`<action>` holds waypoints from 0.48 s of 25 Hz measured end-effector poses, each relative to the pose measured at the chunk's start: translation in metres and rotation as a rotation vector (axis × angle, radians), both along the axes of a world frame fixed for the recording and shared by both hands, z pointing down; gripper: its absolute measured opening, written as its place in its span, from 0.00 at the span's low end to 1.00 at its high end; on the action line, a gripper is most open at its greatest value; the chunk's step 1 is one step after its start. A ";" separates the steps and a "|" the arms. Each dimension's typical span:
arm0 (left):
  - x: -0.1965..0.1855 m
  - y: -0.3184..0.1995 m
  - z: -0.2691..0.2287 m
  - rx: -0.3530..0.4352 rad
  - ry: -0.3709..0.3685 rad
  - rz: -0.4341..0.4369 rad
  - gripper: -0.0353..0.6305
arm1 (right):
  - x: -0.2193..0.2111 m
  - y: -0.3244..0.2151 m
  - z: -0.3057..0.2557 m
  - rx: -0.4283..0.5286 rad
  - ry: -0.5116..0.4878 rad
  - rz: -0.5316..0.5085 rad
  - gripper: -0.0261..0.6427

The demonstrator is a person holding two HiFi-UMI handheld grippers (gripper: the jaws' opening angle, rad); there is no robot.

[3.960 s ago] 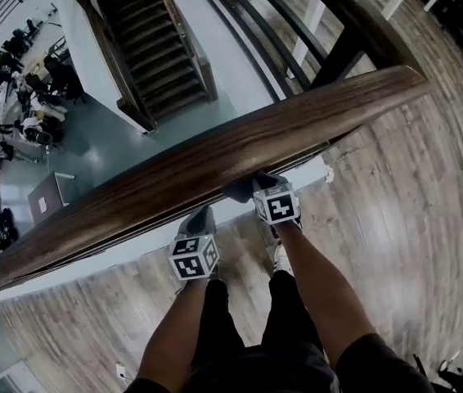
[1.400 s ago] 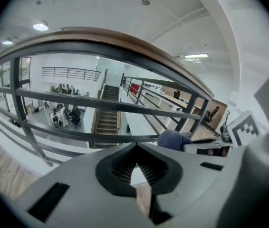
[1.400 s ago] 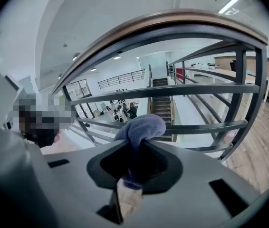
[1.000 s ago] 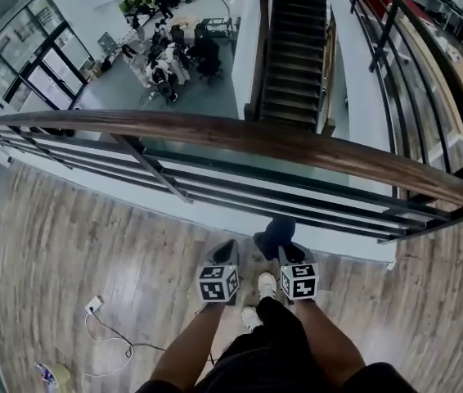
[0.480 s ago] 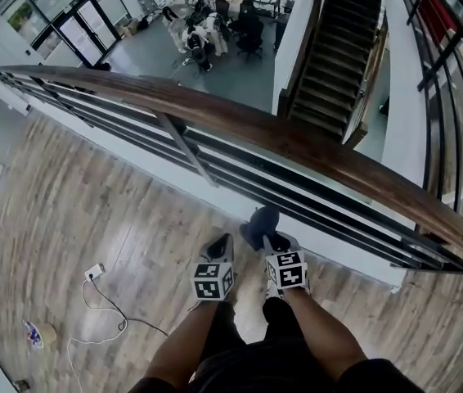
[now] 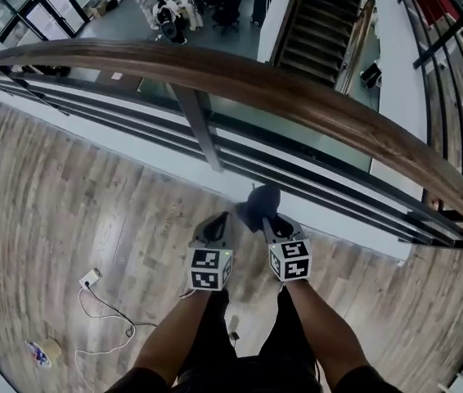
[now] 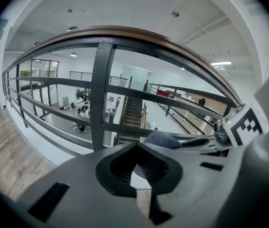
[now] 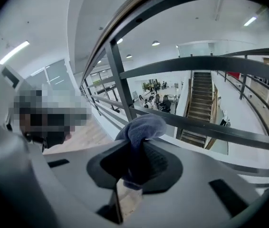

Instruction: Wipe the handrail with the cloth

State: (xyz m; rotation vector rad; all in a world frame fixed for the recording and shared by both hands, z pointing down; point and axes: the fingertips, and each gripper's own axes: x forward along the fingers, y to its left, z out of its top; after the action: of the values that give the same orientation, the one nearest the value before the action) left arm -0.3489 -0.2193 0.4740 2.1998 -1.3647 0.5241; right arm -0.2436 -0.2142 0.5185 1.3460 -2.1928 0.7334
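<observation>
Fingers of the right gripper [image 8: 134, 167] are clamped on a blue-grey cloth [image 8: 141, 127], soft and bunched, whose rounded wad bulges out above their ribbed dark pads. Those of the left gripper [image 7: 137, 172] are drawn together with nothing between them, only a thin sliver of light showing through. From the head view both grippers are held low in front of the person's legs, side by side, and the cloth is well below the handrail [image 6: 297, 88] and not touching it. That handrail is a broad, rounded band of dark, glossy brown wood curving across the picture, carried on a flat dark metal post [image 6: 203, 129] with slim horizontal bars [image 6: 313, 178] beneath. The gripper views look up through these bars from under the rail. Only the head view shows the grey-brown plank floor [image 6: 68, 203], a white plug with its looping cable [image 6: 91, 279], a dark staircase [image 6: 321, 15] descending beyond, and people seated on the level below [image 6: 182, 2].
</observation>
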 end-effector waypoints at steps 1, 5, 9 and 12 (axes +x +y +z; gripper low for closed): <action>-0.009 -0.009 0.012 0.009 -0.004 0.017 0.06 | -0.008 -0.010 0.009 0.009 -0.005 0.024 0.14; -0.048 -0.031 0.064 0.022 -0.004 0.033 0.06 | -0.038 -0.039 0.054 0.031 -0.021 0.081 0.15; -0.072 -0.053 0.115 0.050 0.019 0.003 0.06 | -0.057 -0.072 0.105 0.072 -0.017 0.085 0.15; -0.071 -0.064 0.157 0.080 0.027 0.007 0.06 | -0.064 -0.096 0.144 0.117 -0.028 0.078 0.15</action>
State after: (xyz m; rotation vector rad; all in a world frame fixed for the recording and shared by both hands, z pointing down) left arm -0.4200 -0.2830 0.6309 2.2676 -1.3860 0.4476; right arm -0.3080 -0.3099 0.6620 1.4945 -2.2463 0.6648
